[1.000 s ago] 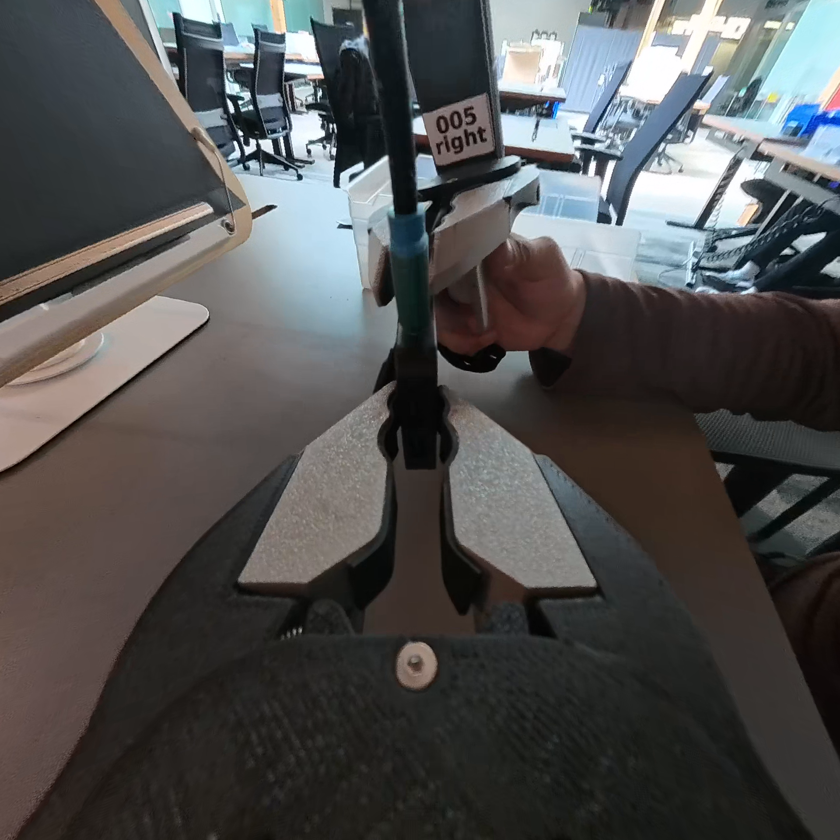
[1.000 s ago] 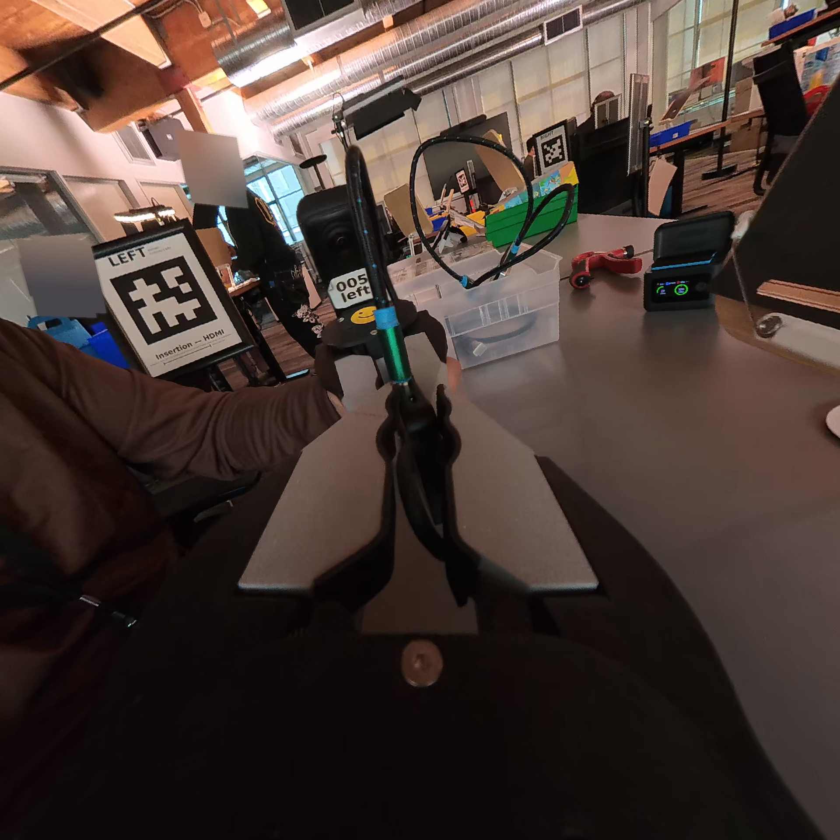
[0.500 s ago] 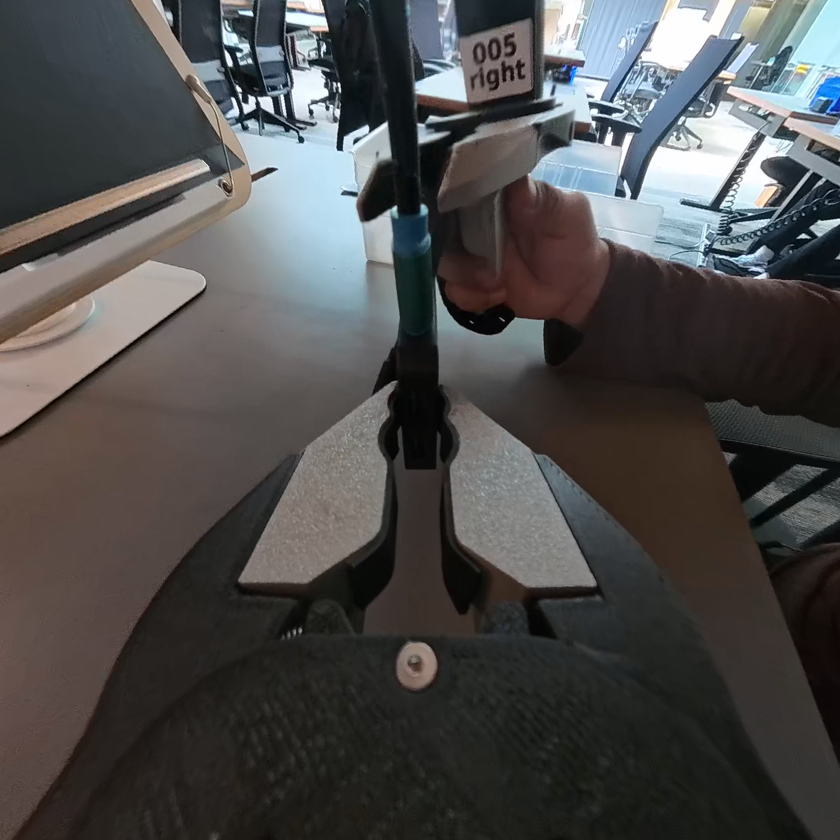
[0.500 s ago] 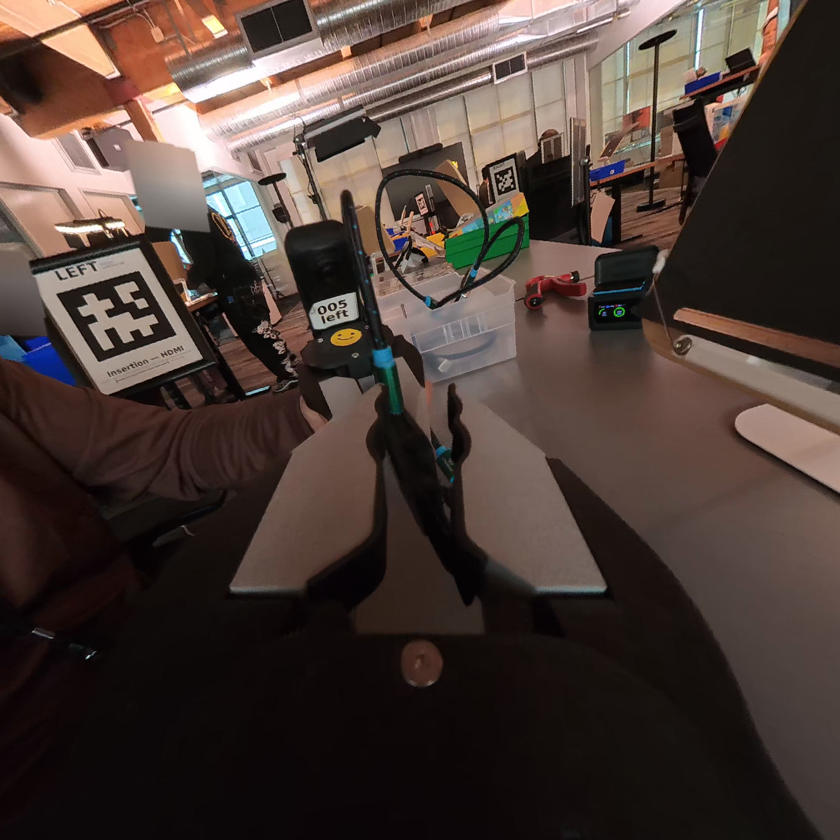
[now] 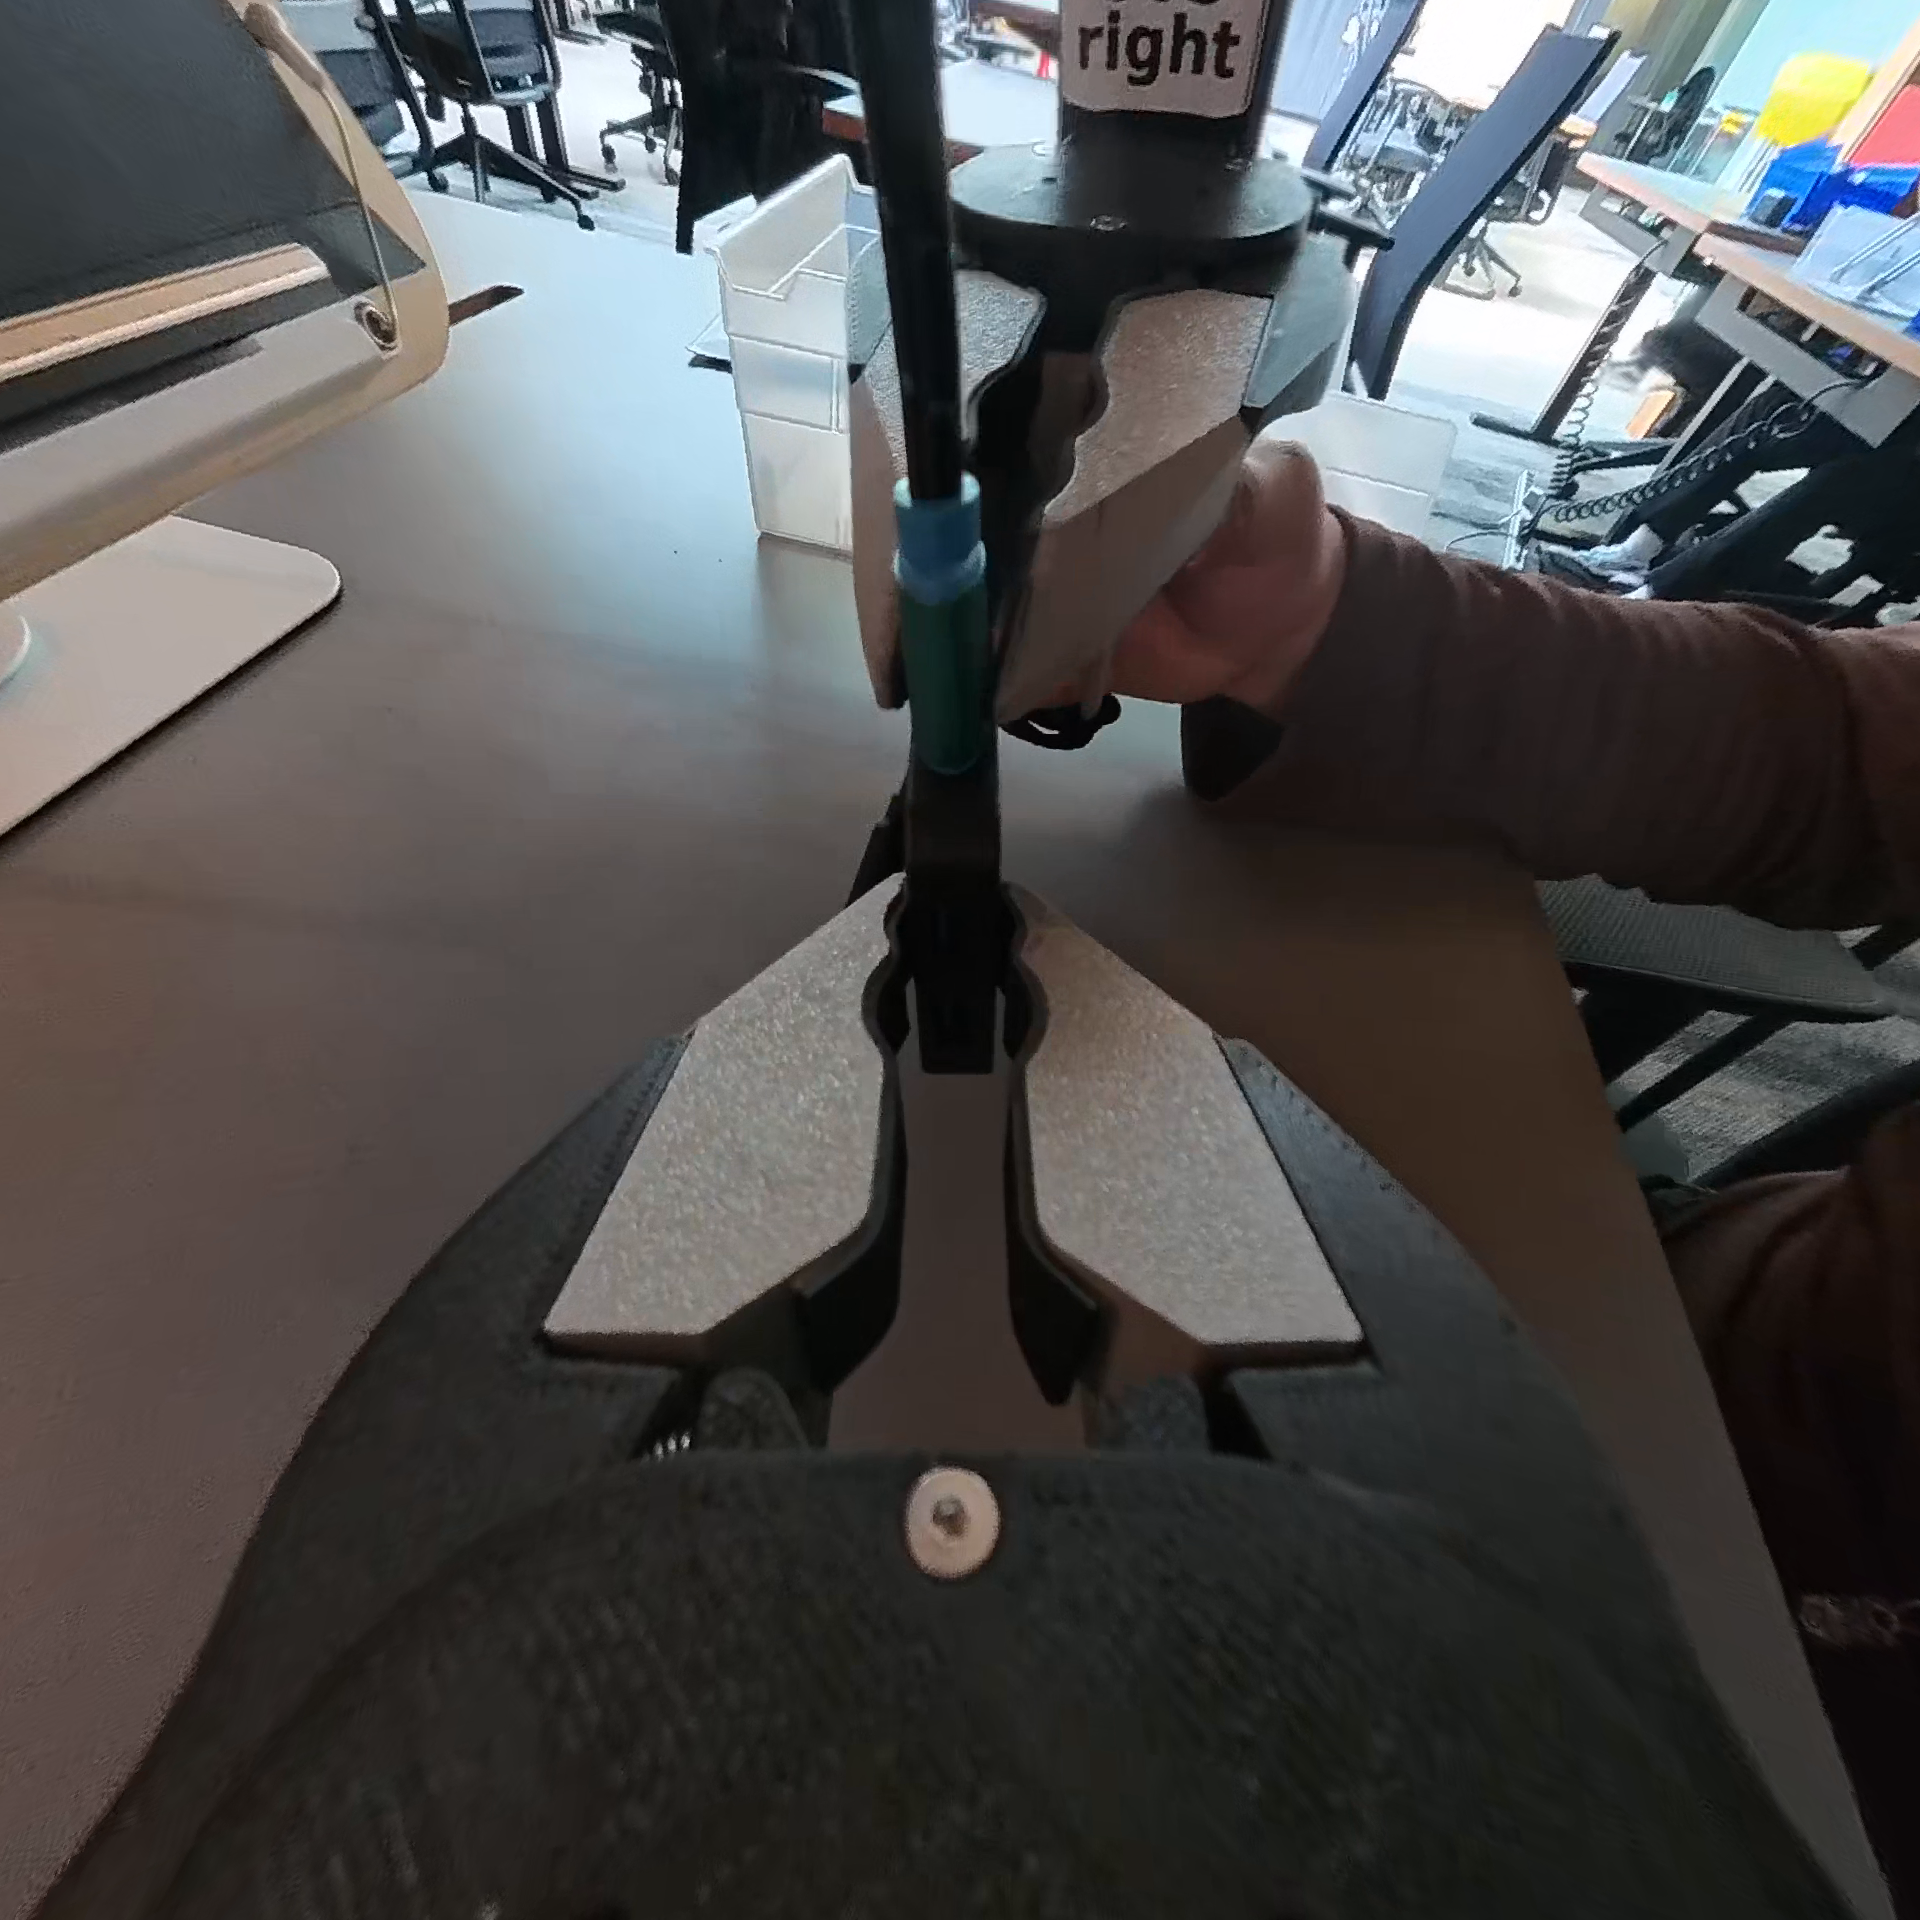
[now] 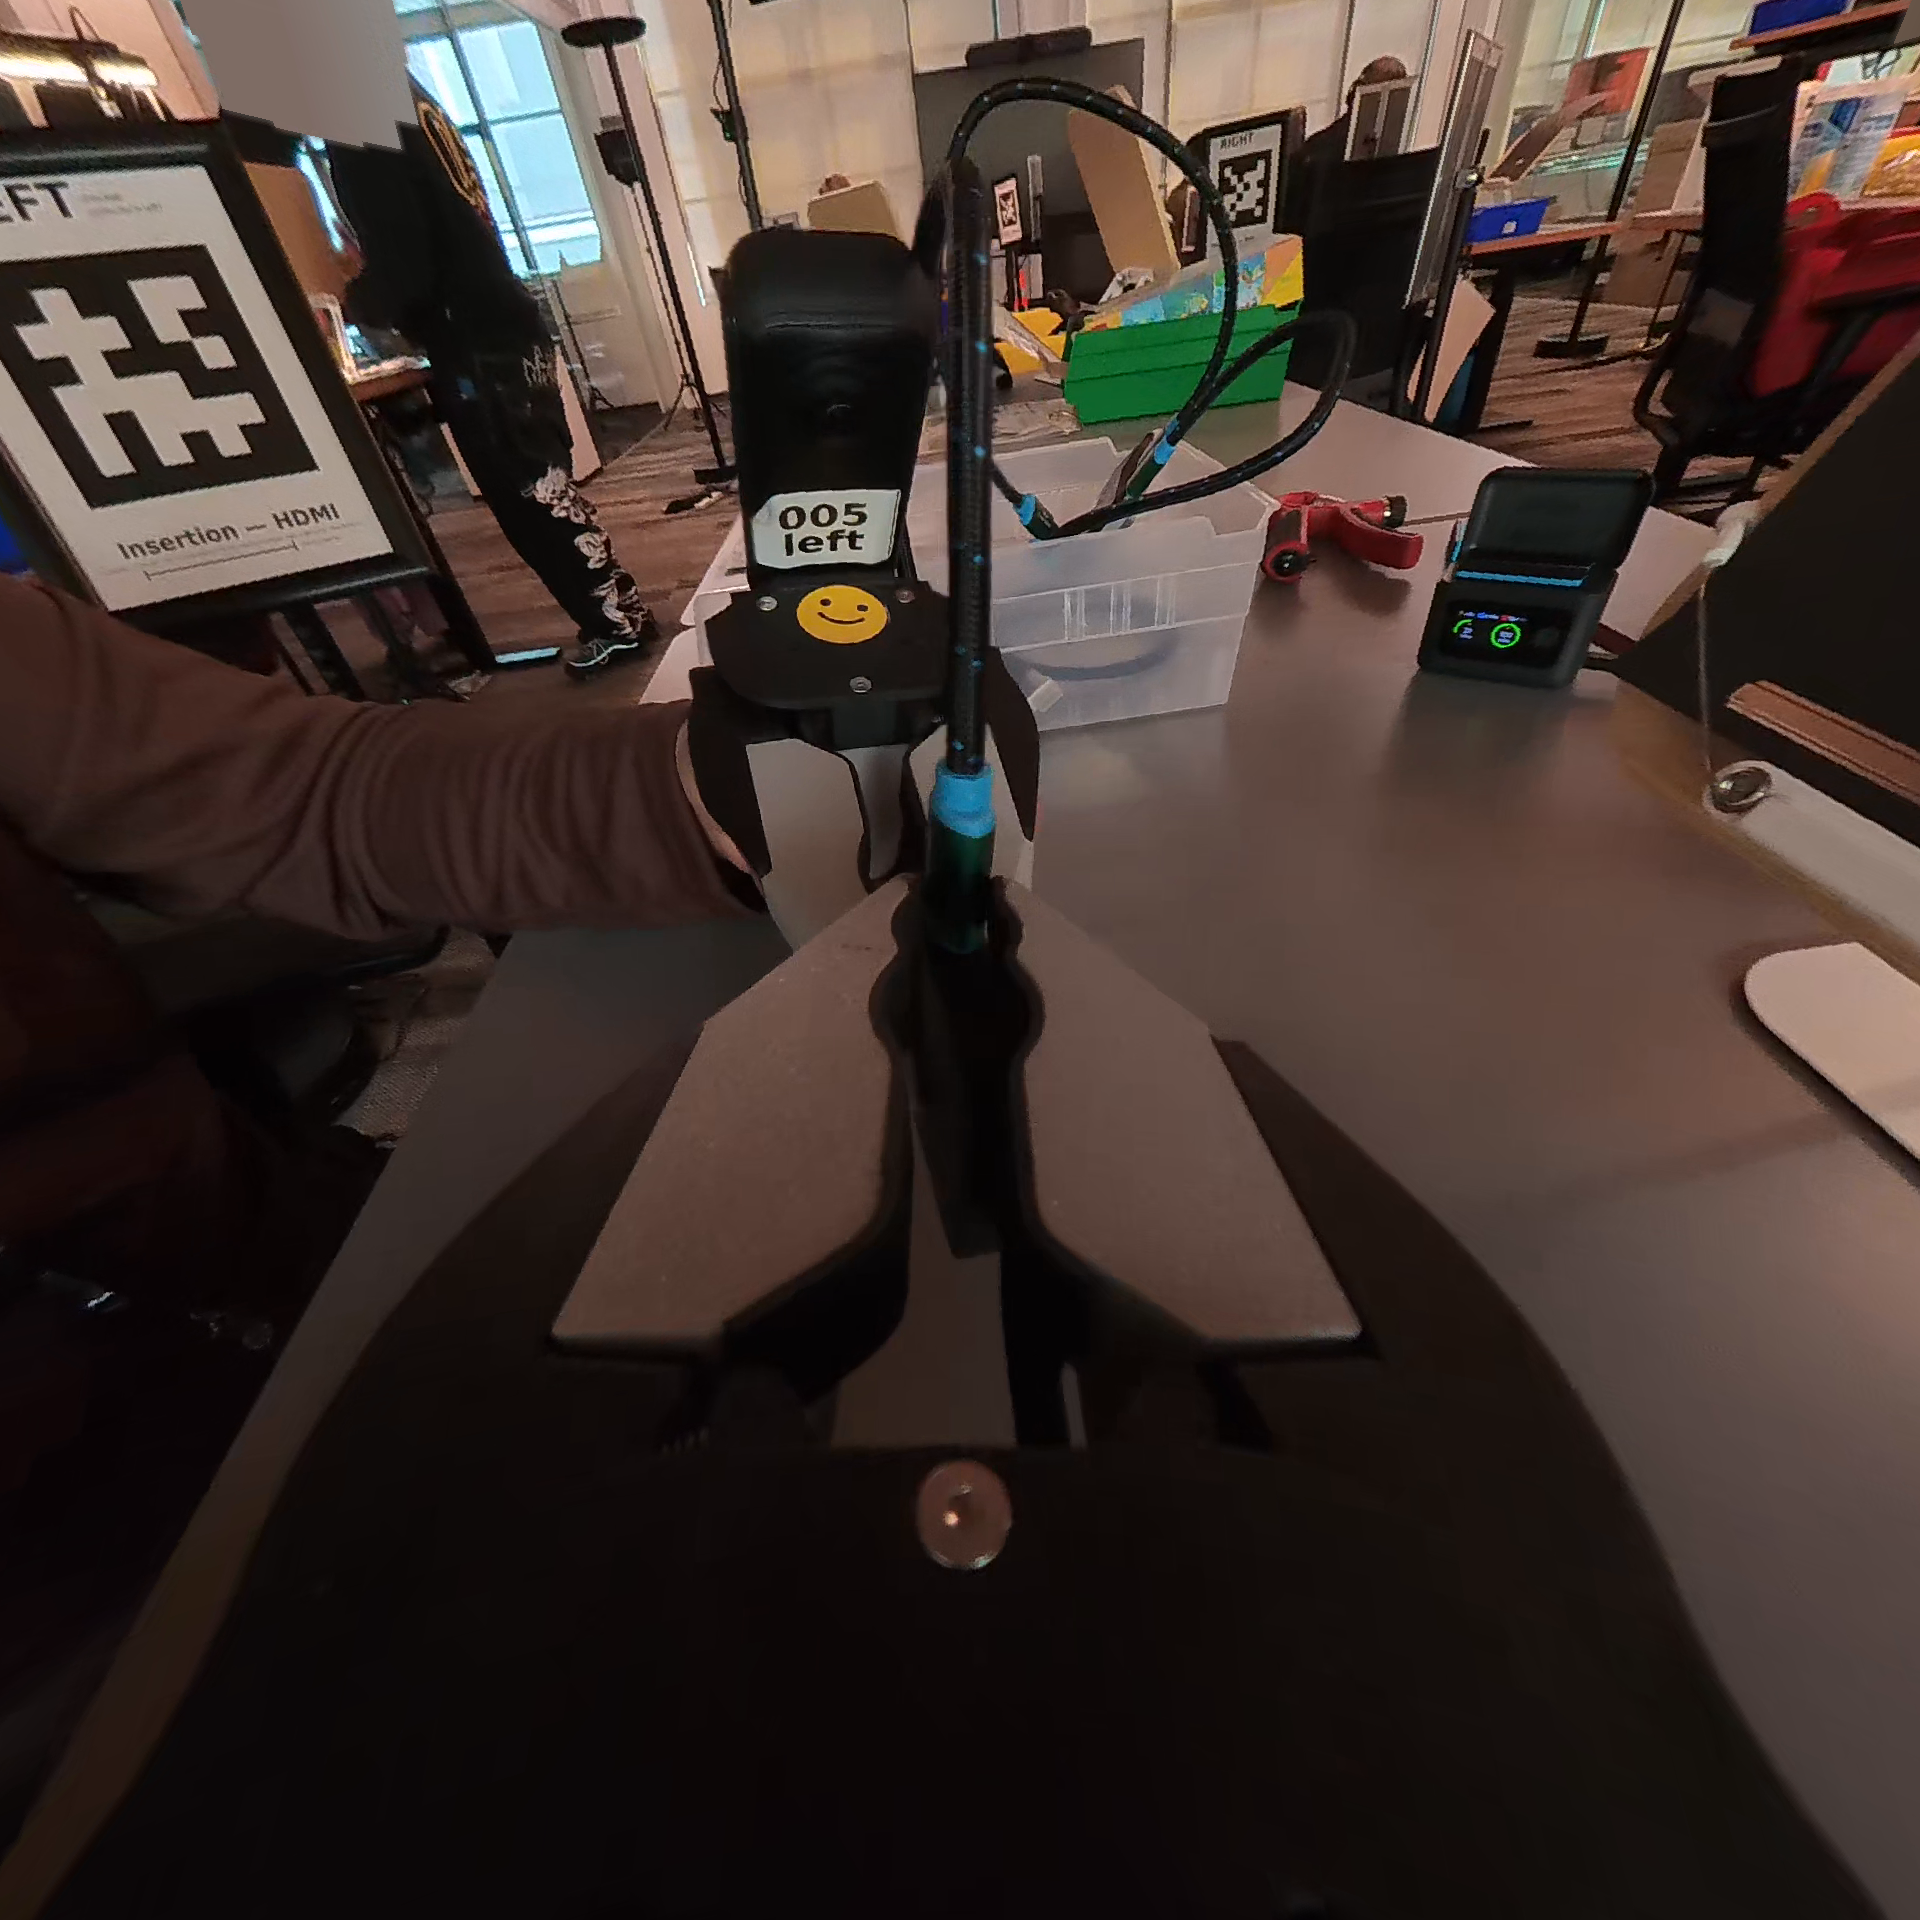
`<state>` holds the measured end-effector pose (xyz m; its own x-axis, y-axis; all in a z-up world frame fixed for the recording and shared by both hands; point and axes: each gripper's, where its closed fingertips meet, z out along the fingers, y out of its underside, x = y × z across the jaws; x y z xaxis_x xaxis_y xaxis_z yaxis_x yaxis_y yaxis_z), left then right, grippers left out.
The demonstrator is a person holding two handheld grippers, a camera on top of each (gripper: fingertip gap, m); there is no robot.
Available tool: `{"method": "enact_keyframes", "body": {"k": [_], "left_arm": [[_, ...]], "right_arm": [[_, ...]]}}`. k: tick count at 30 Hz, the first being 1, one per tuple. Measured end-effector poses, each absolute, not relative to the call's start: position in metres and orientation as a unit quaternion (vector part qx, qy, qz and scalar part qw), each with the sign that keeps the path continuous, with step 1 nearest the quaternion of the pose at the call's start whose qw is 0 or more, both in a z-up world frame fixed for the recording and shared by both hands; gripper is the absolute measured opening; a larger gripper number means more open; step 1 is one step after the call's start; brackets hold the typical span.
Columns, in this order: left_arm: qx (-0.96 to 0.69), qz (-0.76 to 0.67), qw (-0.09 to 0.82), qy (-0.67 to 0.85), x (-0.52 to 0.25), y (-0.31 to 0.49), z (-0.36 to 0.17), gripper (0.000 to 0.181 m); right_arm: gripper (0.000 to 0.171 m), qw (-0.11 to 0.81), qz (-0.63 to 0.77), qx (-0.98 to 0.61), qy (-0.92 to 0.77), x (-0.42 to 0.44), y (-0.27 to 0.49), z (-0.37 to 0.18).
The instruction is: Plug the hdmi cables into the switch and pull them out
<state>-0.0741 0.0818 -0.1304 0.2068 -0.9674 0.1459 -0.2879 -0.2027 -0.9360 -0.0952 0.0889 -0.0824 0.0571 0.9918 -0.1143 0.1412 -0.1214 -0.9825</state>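
My left gripper [image 5: 951, 914] is shut on a black HDMI plug [image 5: 951, 862]. The plug's cable [image 5: 914, 260], braided black with a green and blue collar [image 5: 940, 623], rises straight up from it. My right gripper [image 6: 961, 925] is shut on a flat black piece [image 6: 961, 1164], which I take for the switch. The collared cable [image 6: 966, 520] rises from its tips and loops back to a bin. The two grippers face each other tip to tip above the table. The right gripper [image 5: 1003, 665] shows in the left wrist view and the left gripper [image 6: 862, 831] in the right wrist view. The joint between plug and switch is hidden.
A monitor [image 5: 156, 312] on a white stand [image 5: 156, 644] stands to one side. A clear bin [image 6: 1122, 603] holding cable, a red clamp [image 6: 1340, 530] and a small black device [image 6: 1527, 582] sit farther back. A marker sign [image 6: 156, 384] stands beside the table. The table edge [image 5: 1558, 987] is close. Across from one pair of fingers to the other is roughly 5 cm. The monitor [image 5: 156, 312] is about 20 cm from both grippers' fingertips.
The two grippers have come closer together, and the right one now fills more of the left wrist view. The right jaws, slightly apart half a second ago, have closed on the black piece.
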Motion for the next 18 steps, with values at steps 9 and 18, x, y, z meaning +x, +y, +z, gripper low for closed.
{"method": "enact_keyframes", "body": {"k": [9,18], "left_arm": [[-0.634,-0.441,0.444,0.454,-0.075,0.082,-0.111,0.012],[-0.651,-0.472,0.412,0.429,-0.080,0.083,-0.109,0.012]], "right_arm": [[0.008,0.422,0.541,-0.568,-0.455,-0.096,0.089,-0.076],[0.004,0.427,0.507,-0.579,-0.474,-0.091,0.090,-0.081]]}}
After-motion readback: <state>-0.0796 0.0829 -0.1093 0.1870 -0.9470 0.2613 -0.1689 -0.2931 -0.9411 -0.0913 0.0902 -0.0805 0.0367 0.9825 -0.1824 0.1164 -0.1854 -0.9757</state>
